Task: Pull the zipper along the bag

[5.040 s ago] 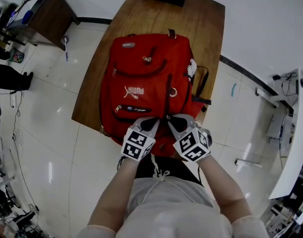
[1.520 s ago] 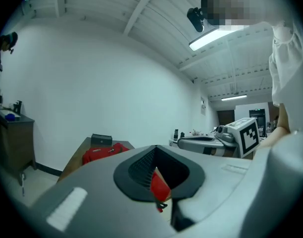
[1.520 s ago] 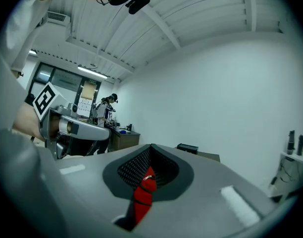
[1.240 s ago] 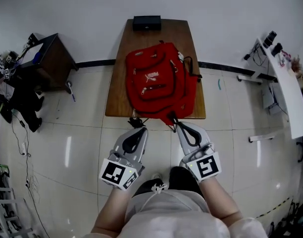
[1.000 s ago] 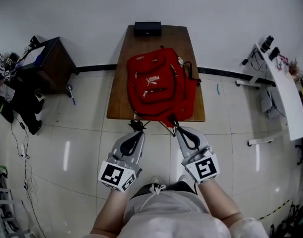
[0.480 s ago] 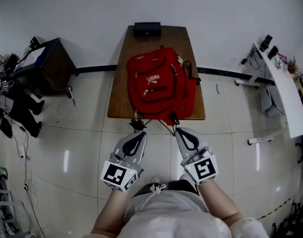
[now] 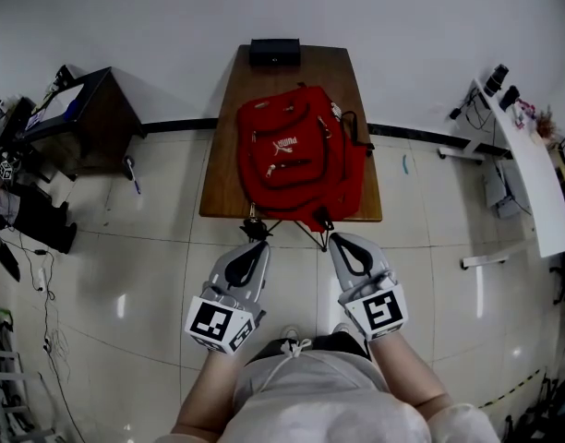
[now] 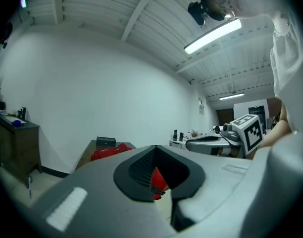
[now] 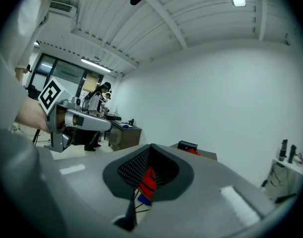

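Note:
A red backpack [image 7: 296, 169] lies flat on a wooden table [image 7: 222, 183], its lower end toward me. My left gripper [image 7: 256, 236] and right gripper [image 7: 330, 236] hover side by side just off the table's near edge, both pointing level at the bag. Both are shut. Thin black straps [image 7: 306, 233] hang from the bag's lower end between the two tips. I cannot tell whether either tip pinches one. In the left gripper view the jaws [image 8: 154, 148] meet, with the backpack [image 8: 109, 151] beyond. In the right gripper view the jaws [image 9: 151, 145] meet too. The zipper pulls are too small to make out.
A black box [image 7: 274, 52] sits at the table's far end against the white wall. A dark cabinet [image 7: 79, 123] stands at the left, with cables on the floor beside it. A white bench [image 7: 532, 173] runs along the right. Tiled floor surrounds the table.
Five seconds ago both grippers were on the bag's near end, seen close up; now they are back off the table's edge. Over the last second they have stayed still.

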